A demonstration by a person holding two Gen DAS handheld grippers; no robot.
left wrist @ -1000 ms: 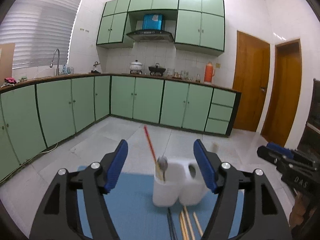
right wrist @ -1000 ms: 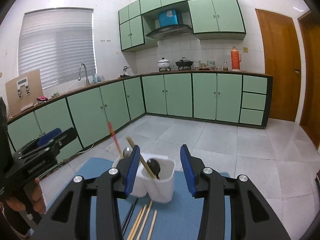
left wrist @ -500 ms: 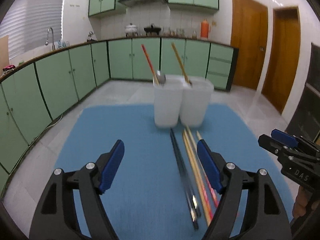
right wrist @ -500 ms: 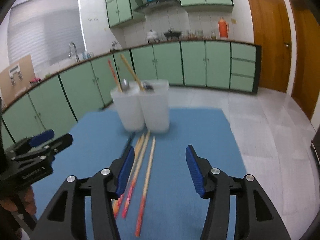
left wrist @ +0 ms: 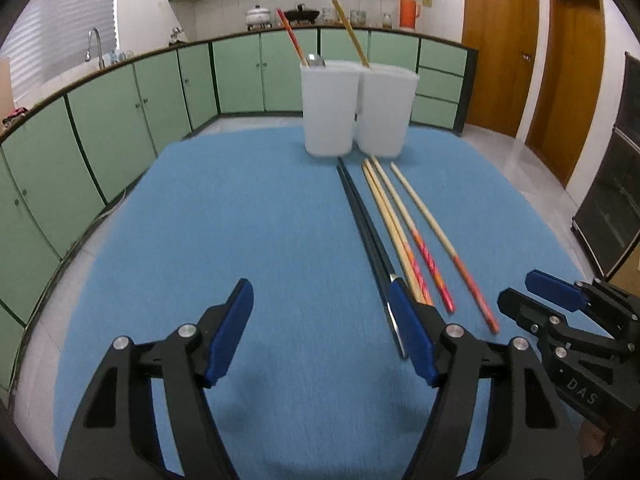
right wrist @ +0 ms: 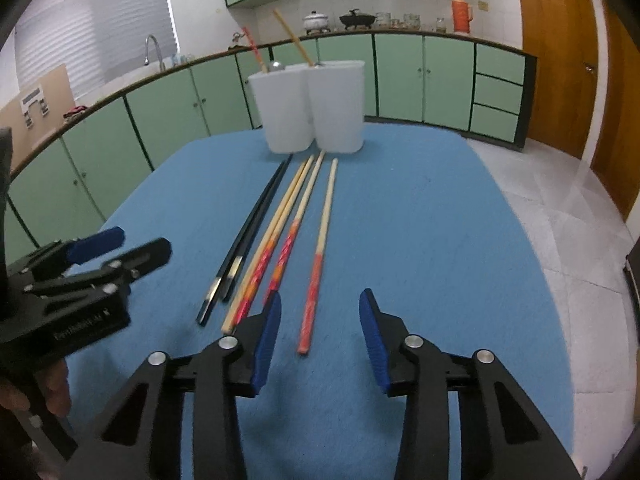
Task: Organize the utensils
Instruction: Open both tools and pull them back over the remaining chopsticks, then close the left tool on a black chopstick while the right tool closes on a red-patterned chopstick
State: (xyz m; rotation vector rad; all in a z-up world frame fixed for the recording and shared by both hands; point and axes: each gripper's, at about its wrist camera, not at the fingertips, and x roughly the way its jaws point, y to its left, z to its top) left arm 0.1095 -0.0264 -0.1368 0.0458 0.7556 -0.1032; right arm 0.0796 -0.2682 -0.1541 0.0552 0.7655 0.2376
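Right wrist view — chopsticks [right wrist: 294, 44] in white holder [right wrist: 310, 106]

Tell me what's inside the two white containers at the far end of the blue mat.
The left container shows a red chopstick and a spoon bowl above its rim; the right container shows a tan chopstick. The opaque walls hide anything lower.

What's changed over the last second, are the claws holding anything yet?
Both claws came down toward the blue mat and pulled back from the white holders. Left claw and right claw have just been closing, both open and empty; the red-ended chopstick lies ahead between the right claw's fingers. Chopsticks and holders haven't moved.
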